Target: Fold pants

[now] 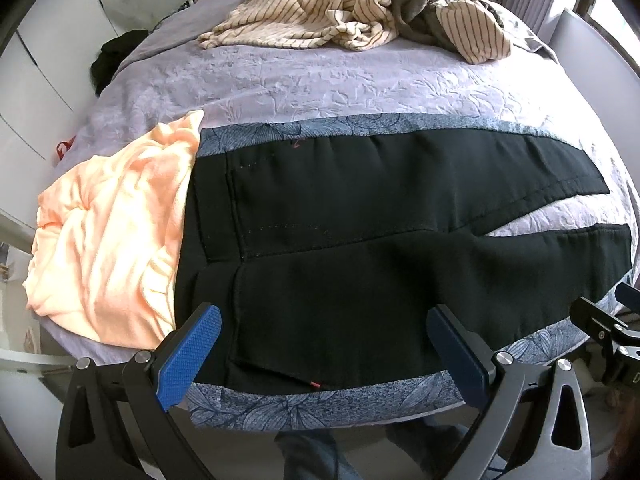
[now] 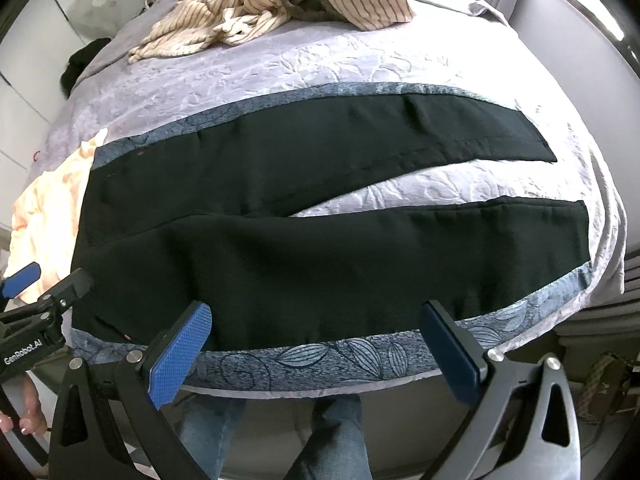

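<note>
Black pants (image 1: pixel 360 240) lie flat across the near part of the bed, waist to the left, both legs spread apart to the right. They also show in the right wrist view (image 2: pixel 320 248). My left gripper (image 1: pixel 324 344) is open and empty, hovering over the waist and hip part near the bed's front edge. My right gripper (image 2: pixel 316 344) is open and empty, hovering over the near leg at the front edge. The left gripper's body shows at the left of the right wrist view (image 2: pixel 36 312).
A peach garment (image 1: pixel 112 240) lies left of the waist, touching it. A striped beige heap (image 1: pixel 360 12) sits at the far end of the lavender bedspread (image 1: pixel 320 88). A blue leaf-patterned band (image 2: pixel 340 360) runs under the pants. The person's jeans-clad legs (image 2: pixel 332 440) stand below the edge.
</note>
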Tool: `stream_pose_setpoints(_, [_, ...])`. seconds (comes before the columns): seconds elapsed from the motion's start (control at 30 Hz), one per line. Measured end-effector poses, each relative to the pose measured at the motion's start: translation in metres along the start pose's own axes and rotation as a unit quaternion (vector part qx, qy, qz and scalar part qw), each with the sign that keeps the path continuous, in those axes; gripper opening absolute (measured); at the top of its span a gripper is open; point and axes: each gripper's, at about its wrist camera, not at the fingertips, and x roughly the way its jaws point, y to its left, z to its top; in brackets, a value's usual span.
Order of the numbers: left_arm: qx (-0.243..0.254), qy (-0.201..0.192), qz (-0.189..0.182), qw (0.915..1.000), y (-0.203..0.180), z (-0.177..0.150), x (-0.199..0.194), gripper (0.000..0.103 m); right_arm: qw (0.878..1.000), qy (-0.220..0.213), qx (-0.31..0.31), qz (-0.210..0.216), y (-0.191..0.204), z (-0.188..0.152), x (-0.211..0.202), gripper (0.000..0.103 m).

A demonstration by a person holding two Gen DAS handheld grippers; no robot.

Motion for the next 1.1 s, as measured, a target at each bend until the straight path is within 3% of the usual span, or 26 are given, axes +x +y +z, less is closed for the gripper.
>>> stream_pose_setpoints(1.1, [-0.017,-0.005,0.021,0.9996,0.001,-0.005,-0.005,0.103,0.999,-0.004,-0.034,-0.001,0.011,0.002,0.001,0.103])
